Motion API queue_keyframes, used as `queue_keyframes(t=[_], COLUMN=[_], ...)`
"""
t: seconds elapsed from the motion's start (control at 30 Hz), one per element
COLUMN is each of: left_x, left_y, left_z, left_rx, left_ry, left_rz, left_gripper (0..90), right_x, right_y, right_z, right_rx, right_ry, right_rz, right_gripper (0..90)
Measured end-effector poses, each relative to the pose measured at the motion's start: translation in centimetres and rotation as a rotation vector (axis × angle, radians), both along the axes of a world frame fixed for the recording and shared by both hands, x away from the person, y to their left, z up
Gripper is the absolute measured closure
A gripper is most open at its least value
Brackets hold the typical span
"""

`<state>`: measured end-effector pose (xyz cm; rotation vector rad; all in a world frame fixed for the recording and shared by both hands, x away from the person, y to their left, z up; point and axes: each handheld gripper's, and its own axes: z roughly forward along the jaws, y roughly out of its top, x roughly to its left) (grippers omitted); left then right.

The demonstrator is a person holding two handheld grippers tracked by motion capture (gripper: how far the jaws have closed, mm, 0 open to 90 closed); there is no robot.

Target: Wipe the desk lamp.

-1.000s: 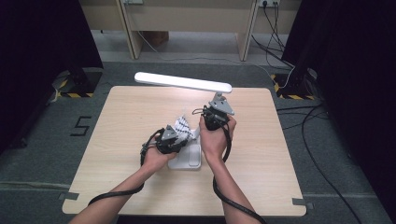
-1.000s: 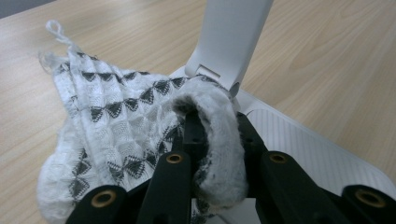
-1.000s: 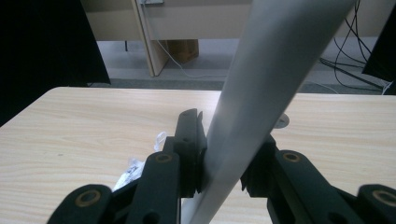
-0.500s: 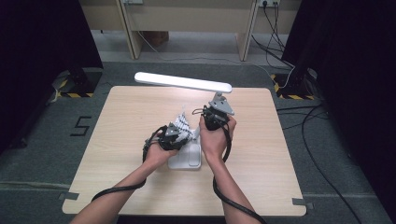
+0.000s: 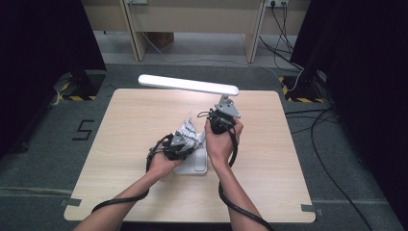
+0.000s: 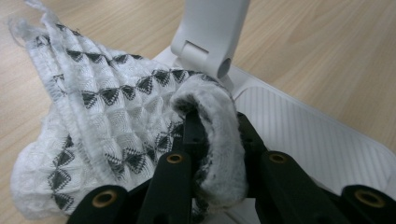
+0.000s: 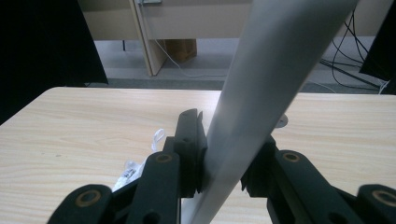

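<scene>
Cloth (image 6: 107, 107): soft, light, limp; a folded edge sits clamped between the left gripper (image 6: 212, 140) jaws, over the lamp base (image 6: 299, 121). Grip bunched folds. Right gripper (image 7: 224, 154) jaws clamp the stiff lamp arm (image 7: 261, 88).

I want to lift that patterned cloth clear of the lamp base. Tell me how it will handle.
The cloth will probably be floppy: it folds over between the left gripper jaws and lies bunched in ridges. It looks light and thin, so it should hang and trail. Its waffle weave seems grippy, unlikely to slip, though it may drag across the lamp base.
</scene>
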<state>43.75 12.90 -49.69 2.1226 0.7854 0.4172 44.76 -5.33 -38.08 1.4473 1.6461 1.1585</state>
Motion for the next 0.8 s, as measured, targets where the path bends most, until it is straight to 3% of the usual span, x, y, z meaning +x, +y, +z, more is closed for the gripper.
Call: queue_keyframes(t=[0.33,0.8], left_x=[-1.7,-2.9], left_y=[0.1,0.3], left_z=[0.0,0.1], left_rx=[0.004,0.009], left_ry=[-0.001,0.008], left_rz=[-0.034,-0.064], left_gripper=[78.7,78.8], right_x=[0.1,0.2], right_y=[0.0,0.2], right_z=[0.1,0.1], right_rx=[-0.002,0.001], right_ry=[0.007,0.011], right_rz=[0.005,-0.005], right_gripper=[72.5,72.7])
